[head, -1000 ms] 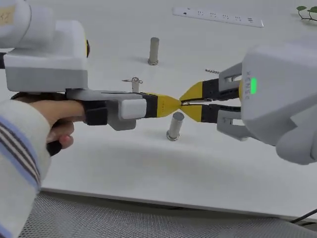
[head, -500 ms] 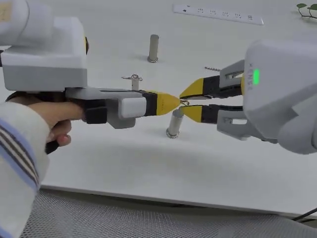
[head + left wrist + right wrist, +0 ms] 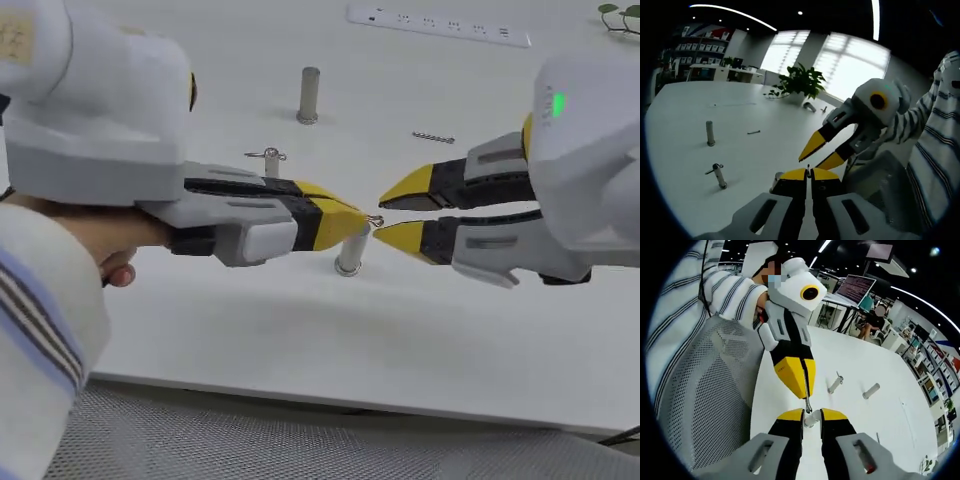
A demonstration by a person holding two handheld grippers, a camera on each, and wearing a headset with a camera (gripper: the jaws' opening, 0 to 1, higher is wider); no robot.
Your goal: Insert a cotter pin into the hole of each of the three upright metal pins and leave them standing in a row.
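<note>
The left claw (image 3: 358, 214) is closed on a cotter pin (image 3: 374, 221), gripping it at the very tips. The right claw (image 3: 392, 212) stands open just beside it and holds nothing. Both hang above the nearest metal pin (image 3: 351, 252), which is upright with no cotter pin seen in it, and whose hole cannot be made out.

Hazards: the tip grip is short, so the cotter pin may pivot or slip out during alignment. A sideways push could topple the free-standing metal pin. The open right claw is close enough to knock either part.

The middle pin (image 3: 272, 165) carries a cotter pin and the far pin (image 3: 309, 95) stands bare. The table (image 3: 300, 330) is white and smooth, with a spare cotter pin (image 3: 433, 137) and a power strip (image 3: 440, 25) on it. The room is an open office with windows (image 3: 850, 60) and a potted plant (image 3: 800, 82).
</note>
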